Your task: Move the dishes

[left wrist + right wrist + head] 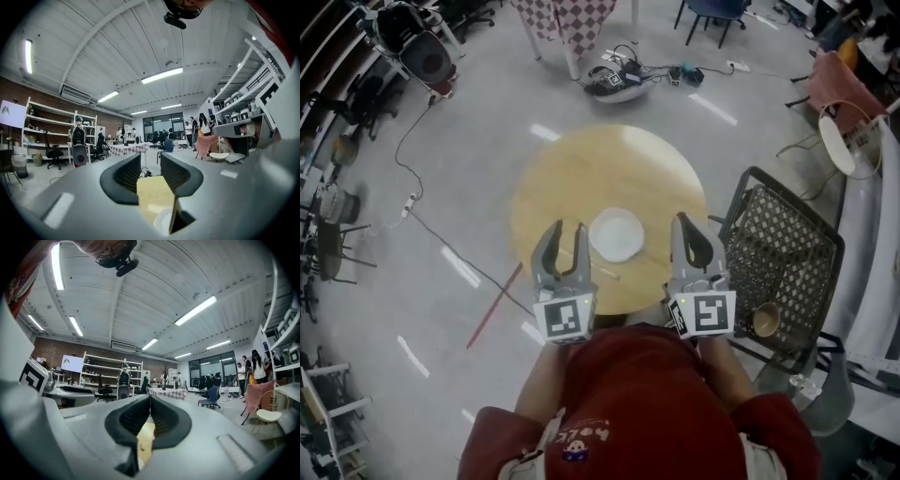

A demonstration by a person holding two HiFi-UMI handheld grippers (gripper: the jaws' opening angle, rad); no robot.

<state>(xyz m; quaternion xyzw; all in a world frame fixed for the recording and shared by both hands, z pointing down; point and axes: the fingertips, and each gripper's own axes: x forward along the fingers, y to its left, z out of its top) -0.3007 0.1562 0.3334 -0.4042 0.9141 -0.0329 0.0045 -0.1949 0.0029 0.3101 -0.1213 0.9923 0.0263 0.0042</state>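
Observation:
A white dish (617, 234) lies on the round wooden table (581, 173), near its front edge. My left gripper (566, 228) hovers just left of the dish, jaws open and nothing between them. Through the left gripper view's open jaws (150, 165) I see the table top (151, 194) and a slice of the white dish (162, 224) below. My right gripper (682, 219) is shut and empty, just right of the dish at the table's edge. In the right gripper view the closed jaws (150, 399) show only a strip of table (146, 439).
A thin pale stick (606, 273) lies on the table in front of the dish. A black mesh chair (783, 246) stands to the right, with a tan cup (765, 320) at its near edge. A red stick (495, 305) and cables (412, 178) lie on the floor at left.

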